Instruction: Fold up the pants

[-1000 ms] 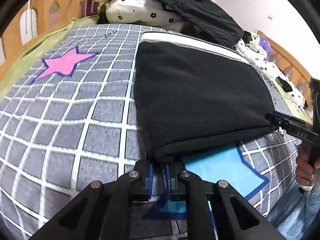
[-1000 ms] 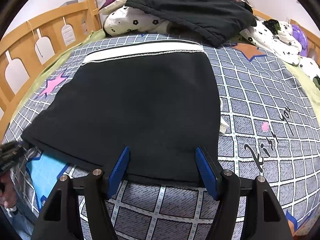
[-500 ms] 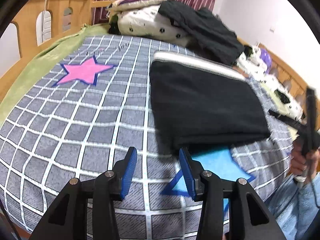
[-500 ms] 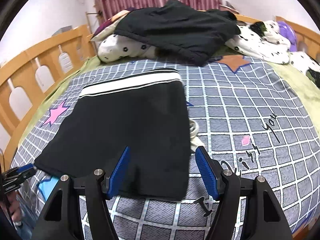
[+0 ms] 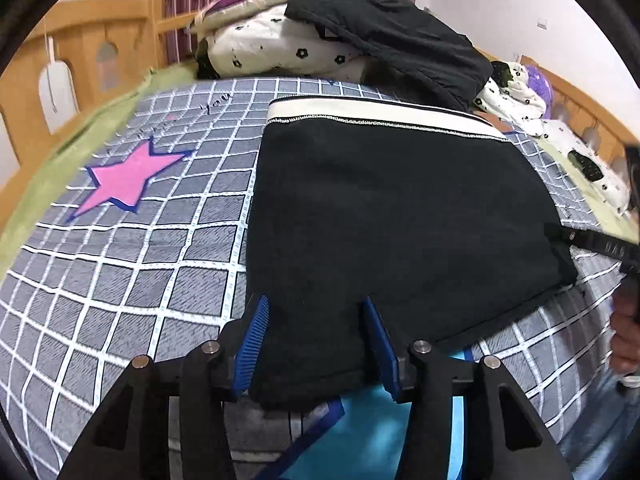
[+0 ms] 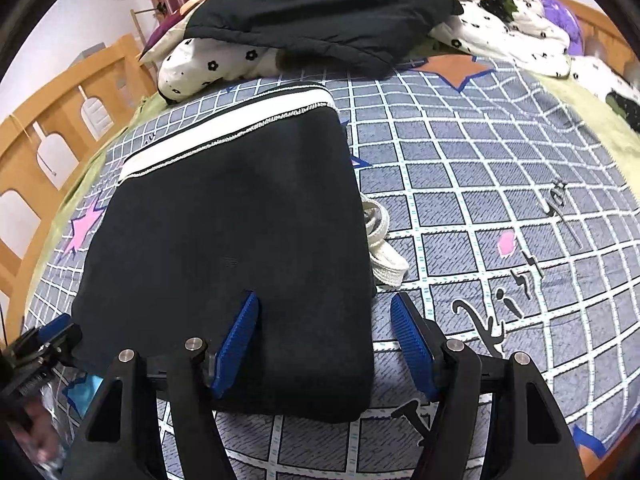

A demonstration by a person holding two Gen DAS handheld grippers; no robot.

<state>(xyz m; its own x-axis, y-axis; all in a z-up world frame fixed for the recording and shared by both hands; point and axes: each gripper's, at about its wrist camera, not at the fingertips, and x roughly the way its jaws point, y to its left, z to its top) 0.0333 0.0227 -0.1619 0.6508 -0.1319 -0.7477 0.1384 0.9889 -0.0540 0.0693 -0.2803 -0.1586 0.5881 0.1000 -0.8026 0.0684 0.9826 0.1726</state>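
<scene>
We see our left gripper spread wide over the near left corner of the folded black pants, which lie flat on the checked bedspread. Our right gripper straddles the right corner, also spread.

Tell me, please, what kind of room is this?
Most likely a bedroom. The pants lie on a bed with a checked cover, a wooden bed frame runs along its side, and pillows are piled at the far end.
</scene>
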